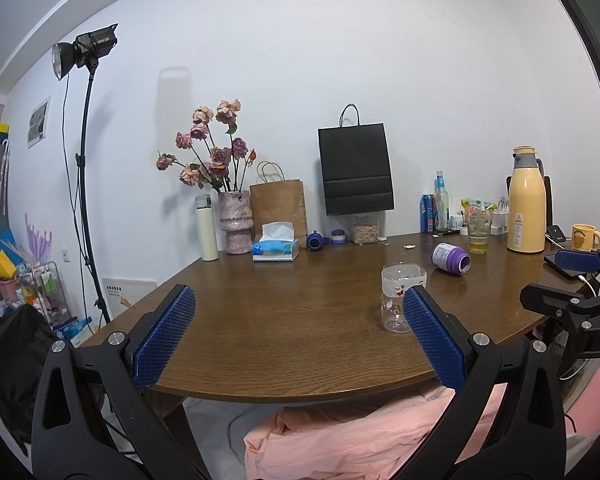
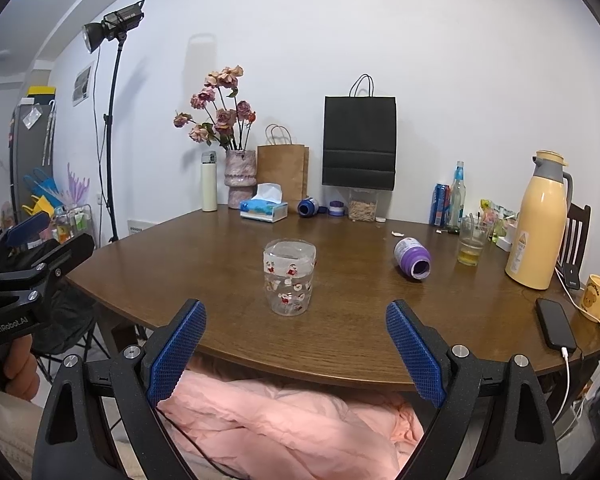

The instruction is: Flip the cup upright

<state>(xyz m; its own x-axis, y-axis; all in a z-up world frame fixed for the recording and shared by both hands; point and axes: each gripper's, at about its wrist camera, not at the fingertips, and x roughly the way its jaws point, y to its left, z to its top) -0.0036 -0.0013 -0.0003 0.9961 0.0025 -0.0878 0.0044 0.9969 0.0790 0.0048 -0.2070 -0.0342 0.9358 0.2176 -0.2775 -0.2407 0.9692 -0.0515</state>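
A clear plastic cup [image 2: 289, 277] with small red cartoon prints stands on the brown table [image 2: 340, 332], wider end up; whether that end is its mouth or its base I cannot tell. In the left wrist view the cup [image 1: 400, 298] is partly behind the right finger. A purple cup [image 2: 413, 258] lies on its side further right, mouth toward me; it also shows in the left wrist view [image 1: 451, 258]. My right gripper [image 2: 296, 320] is open and empty, just before the table edge in front of the clear cup. My left gripper [image 1: 300, 304] is open and empty, left of the cup.
At the back stand a vase of dried roses [image 2: 240, 178], a white flask [image 2: 209, 182], tissue box [image 2: 264, 208], brown bag [image 2: 282, 170] and black bag [image 2: 359, 142]. At right are a yellow thermos [image 2: 538, 224], a glass with liquid [image 2: 472, 242], a phone [image 2: 556, 324] and a yellow mug [image 2: 598, 300].
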